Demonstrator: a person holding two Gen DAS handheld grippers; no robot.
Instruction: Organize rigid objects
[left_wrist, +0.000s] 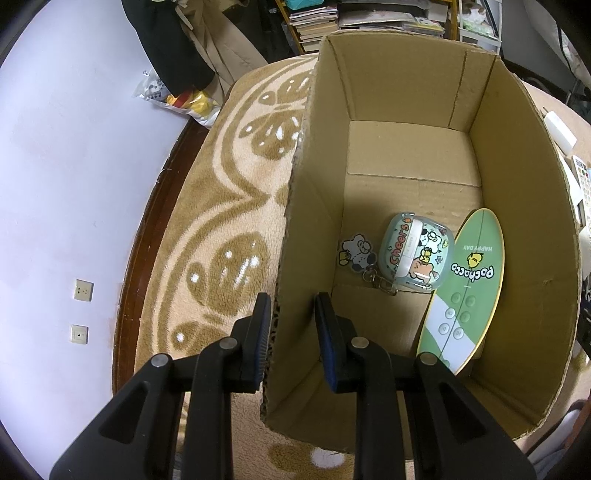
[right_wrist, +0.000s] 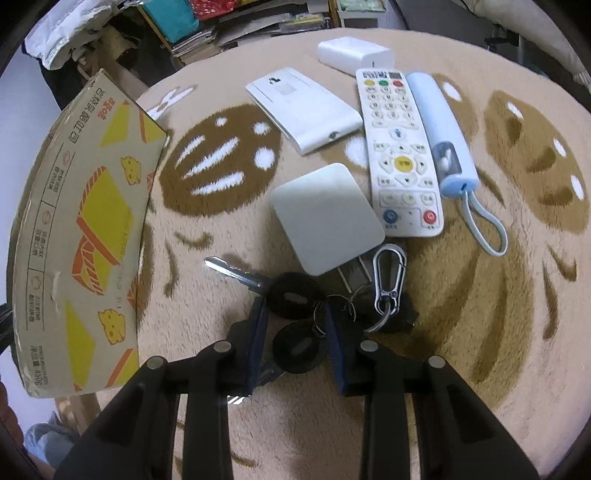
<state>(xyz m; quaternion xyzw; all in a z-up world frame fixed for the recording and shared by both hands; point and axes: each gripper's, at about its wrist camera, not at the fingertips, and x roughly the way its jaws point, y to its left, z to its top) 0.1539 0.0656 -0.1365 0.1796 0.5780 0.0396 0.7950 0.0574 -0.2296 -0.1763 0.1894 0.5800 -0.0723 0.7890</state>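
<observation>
Left claw (left_wrist: 291, 325): clenched on the near left wall of an open cardboard box (left_wrist: 517, 206), one pad outside, one inside. Box contents: an earbud case (left_wrist: 415, 251) in a cartoon cover with a charm on a clasp, beside a green surfboard-shaped remote (left_wrist: 469, 291) leaning against the right wall. Box stands on a beige and brown patterned fleece blanket (left_wrist: 221, 206). Right claw (right_wrist: 295, 332): released, its pads either side of a black round key fob (right_wrist: 299, 347) on a key bunch (right_wrist: 332, 306) with a silver carabiner (right_wrist: 388, 277) and a flat key (right_wrist: 236, 275); no pad visibly presses. Beyond the keys, on the blanket: white square device (right_wrist: 328, 218), white remote control (right_wrist: 400, 155), pale blue tube with loop cord (right_wrist: 443, 133), flat white box (right_wrist: 303, 110), white charger block (right_wrist: 354, 55).
</observation>
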